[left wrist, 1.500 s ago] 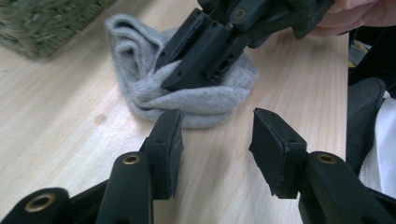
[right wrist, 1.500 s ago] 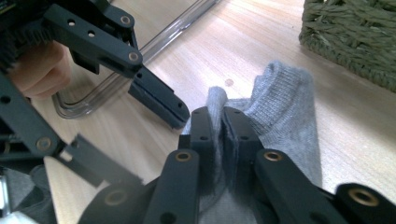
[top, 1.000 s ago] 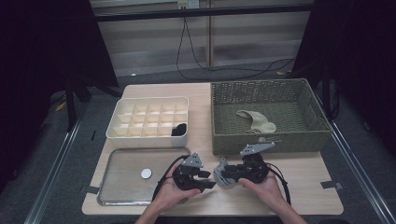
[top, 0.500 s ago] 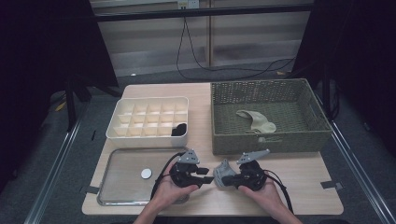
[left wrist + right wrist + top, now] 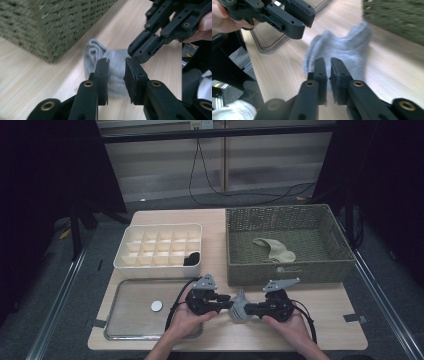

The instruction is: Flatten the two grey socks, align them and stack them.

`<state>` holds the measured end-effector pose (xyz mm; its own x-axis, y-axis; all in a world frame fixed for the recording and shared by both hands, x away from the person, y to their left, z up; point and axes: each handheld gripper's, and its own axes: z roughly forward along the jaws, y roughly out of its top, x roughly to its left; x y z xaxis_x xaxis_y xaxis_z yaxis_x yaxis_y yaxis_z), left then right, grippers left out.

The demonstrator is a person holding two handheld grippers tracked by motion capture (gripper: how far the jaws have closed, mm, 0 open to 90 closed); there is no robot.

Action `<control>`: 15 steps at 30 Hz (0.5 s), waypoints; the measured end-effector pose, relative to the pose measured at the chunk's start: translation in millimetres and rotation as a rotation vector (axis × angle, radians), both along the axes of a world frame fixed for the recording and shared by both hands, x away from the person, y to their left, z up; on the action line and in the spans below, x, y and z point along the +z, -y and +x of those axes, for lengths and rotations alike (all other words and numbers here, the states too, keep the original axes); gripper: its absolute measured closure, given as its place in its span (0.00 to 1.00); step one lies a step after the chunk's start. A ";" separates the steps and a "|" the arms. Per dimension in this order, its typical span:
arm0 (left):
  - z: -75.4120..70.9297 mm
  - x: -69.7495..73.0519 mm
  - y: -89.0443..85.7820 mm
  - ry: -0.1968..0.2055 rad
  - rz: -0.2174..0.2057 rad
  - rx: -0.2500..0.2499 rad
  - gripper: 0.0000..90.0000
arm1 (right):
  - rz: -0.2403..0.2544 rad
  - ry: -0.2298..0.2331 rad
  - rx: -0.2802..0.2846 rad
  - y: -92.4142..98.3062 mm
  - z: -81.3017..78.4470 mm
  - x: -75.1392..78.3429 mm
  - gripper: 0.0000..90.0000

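Note:
A grey sock (image 5: 240, 308) lies bunched on the wooden table near its front edge, between my two grippers. My right gripper (image 5: 248, 310) comes in from the right. In the right gripper view it (image 5: 328, 62) is shut on the sock (image 5: 342, 47), having closed within the last moment. My left gripper (image 5: 229, 303) faces it from the left. Its jaws (image 5: 117, 62) have just been closing and still stand a little apart, with the sock (image 5: 93, 51) just beyond the tips and no pad pressing on it. The right gripper's fingers (image 5: 147, 48) are close by.
A wicker basket (image 5: 285, 270) with a beige sock (image 5: 274, 249) stands at the back right. A white divided box (image 5: 157, 229) sits at the back left, with a dark item (image 5: 191, 259) in one cell. A metal tray (image 5: 130, 320) at the front left holds a white disc (image 5: 157, 305).
Both hands stay almost in place at the table's front. The sock between the grippers has shifted slightly toward the front edge.

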<state>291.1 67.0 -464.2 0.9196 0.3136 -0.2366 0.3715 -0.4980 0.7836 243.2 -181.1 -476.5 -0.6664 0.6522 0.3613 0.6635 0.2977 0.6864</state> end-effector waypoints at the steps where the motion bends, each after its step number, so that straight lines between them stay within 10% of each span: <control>1: 0.9 -0.7 4.9 -0.001 0.002 -0.011 0.82 | -0.003 -0.001 -0.013 3.1 0.2 1.0 0.97; 15: -1.8 -20.6 31.3 -0.022 0.097 -0.021 0.85 | -0.020 -0.021 -0.076 23.0 8.6 -5.6 0.95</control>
<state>289.3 35.6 -484.8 0.9211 0.3166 -0.2264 0.3768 -0.5794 0.7227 251.8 -204.0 -482.1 -0.6068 0.7082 0.3610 0.6990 0.2592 0.6665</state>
